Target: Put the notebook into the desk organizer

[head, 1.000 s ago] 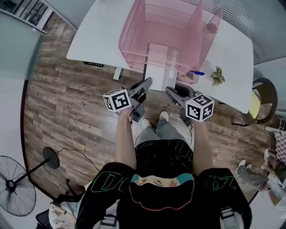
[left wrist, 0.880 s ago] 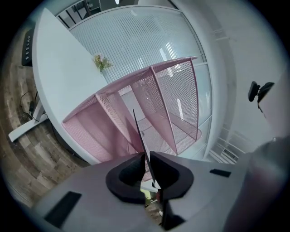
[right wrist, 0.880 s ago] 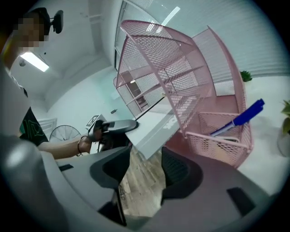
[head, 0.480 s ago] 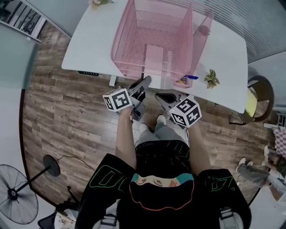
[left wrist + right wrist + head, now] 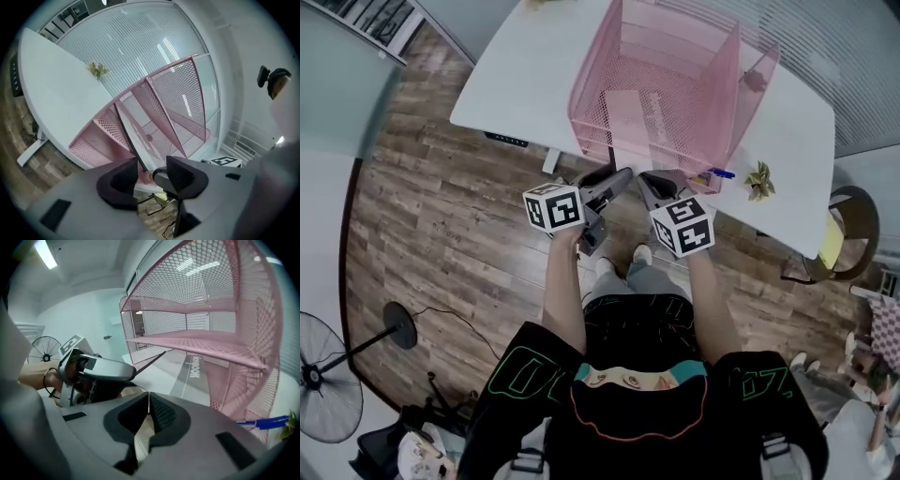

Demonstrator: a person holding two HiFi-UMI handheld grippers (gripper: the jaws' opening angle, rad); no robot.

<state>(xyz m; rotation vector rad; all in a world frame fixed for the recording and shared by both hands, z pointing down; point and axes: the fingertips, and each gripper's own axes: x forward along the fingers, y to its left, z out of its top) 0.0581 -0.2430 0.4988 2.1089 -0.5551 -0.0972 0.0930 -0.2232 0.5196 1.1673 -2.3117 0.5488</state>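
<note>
Grip swapped within the last second: right gripper [image 5: 149, 411] went from wide to closed and now seems to pinch the near edge of the notebook [image 5: 190, 373]. Left gripper [image 5: 151, 171] jaws are opening, pads clear of the notebook edge running between them. In the head view both tips now sit together at the 6 o'clock lip of the organizer [image 5: 675, 56], the right one having come in from 4 o'clock. Notebook lies flat in the bottom tier, reaching toward 12 o'clock, near end at the lip. My read: mostly in; the right gripper should push toward 12 o'clock, then let go
</note>
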